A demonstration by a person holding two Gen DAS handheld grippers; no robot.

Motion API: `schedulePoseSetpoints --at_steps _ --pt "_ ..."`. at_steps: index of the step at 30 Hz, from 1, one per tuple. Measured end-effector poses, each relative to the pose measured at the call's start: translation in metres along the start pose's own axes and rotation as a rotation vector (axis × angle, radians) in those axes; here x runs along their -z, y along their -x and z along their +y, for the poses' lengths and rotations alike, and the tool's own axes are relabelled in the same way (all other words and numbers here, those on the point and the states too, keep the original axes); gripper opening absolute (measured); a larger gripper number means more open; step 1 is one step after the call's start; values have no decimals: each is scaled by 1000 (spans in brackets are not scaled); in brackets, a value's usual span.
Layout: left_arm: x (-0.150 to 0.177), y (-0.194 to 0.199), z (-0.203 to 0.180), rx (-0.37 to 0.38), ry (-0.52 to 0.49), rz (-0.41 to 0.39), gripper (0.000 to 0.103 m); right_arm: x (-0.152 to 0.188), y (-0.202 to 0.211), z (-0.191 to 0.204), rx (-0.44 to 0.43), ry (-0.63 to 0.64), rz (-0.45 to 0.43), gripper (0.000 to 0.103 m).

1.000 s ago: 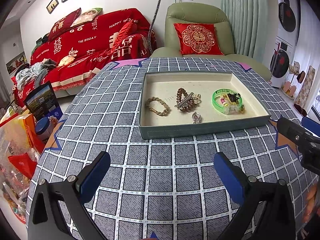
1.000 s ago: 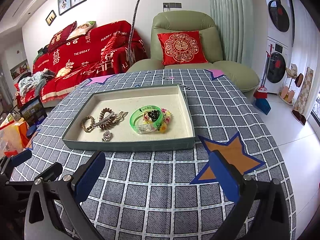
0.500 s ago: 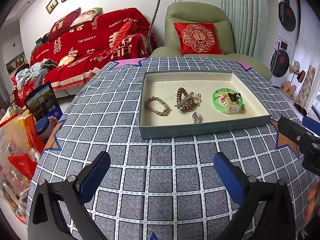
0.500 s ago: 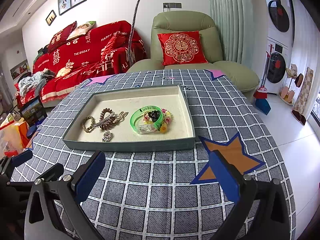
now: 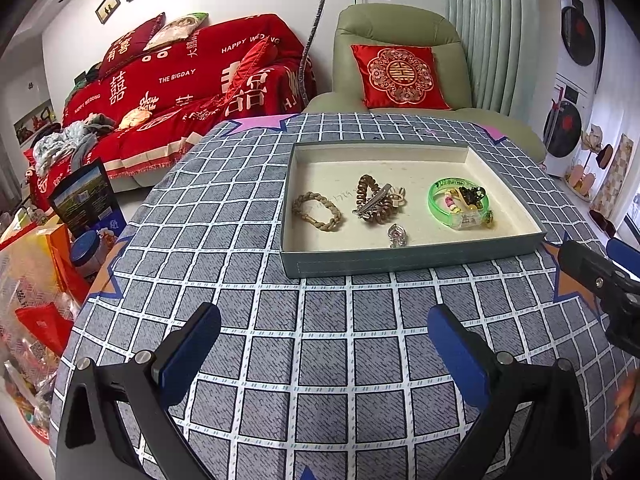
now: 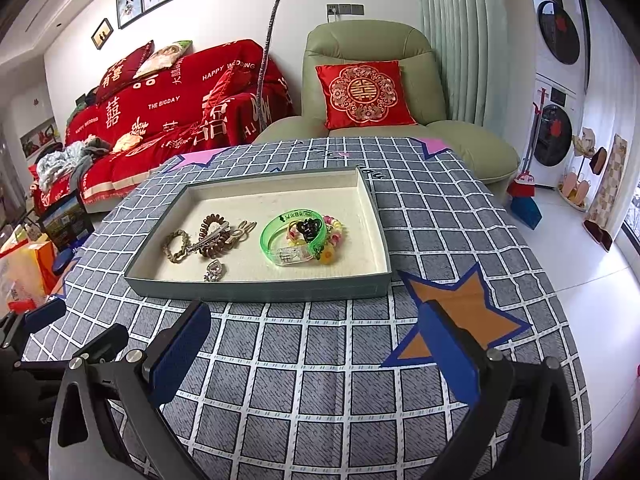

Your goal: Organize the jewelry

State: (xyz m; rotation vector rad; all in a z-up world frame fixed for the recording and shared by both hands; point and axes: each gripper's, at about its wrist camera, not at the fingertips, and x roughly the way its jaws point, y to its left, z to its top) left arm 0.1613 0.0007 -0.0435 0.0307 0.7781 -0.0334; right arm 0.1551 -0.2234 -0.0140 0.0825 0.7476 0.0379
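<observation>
A grey-green tray (image 5: 412,258) (image 6: 260,290) sits on the checked tablecloth. In it lie a braided tan bracelet (image 5: 317,212) (image 6: 177,245), a brown coil hair tie with a metal clip (image 5: 374,200) (image 6: 214,236), a small silver charm (image 5: 397,235) (image 6: 214,271), and a green bangle (image 5: 458,202) (image 6: 292,236) with a black clip and coloured beads. My left gripper (image 5: 324,340) is open and empty, hovering over the cloth in front of the tray. My right gripper (image 6: 316,344) is open and empty, also short of the tray.
The round table (image 6: 320,380) has an orange star patch (image 6: 456,316) at front right. A red sofa (image 5: 180,92) and green armchair (image 6: 368,120) stand behind. Bags and boxes (image 5: 36,264) crowd the floor at left. The right gripper's body (image 5: 600,280) shows at the left view's right edge.
Almost nothing has moved. Both grippers stay open in front of the tray, with only a slight drift of the views.
</observation>
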Motion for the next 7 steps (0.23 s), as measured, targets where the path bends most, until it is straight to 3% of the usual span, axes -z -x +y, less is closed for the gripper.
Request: schedulePoseSetpoints --at_steps 7 --pt "-1 -1 0 6 -6 11 103 1 -1 0 1 -2 2 103"
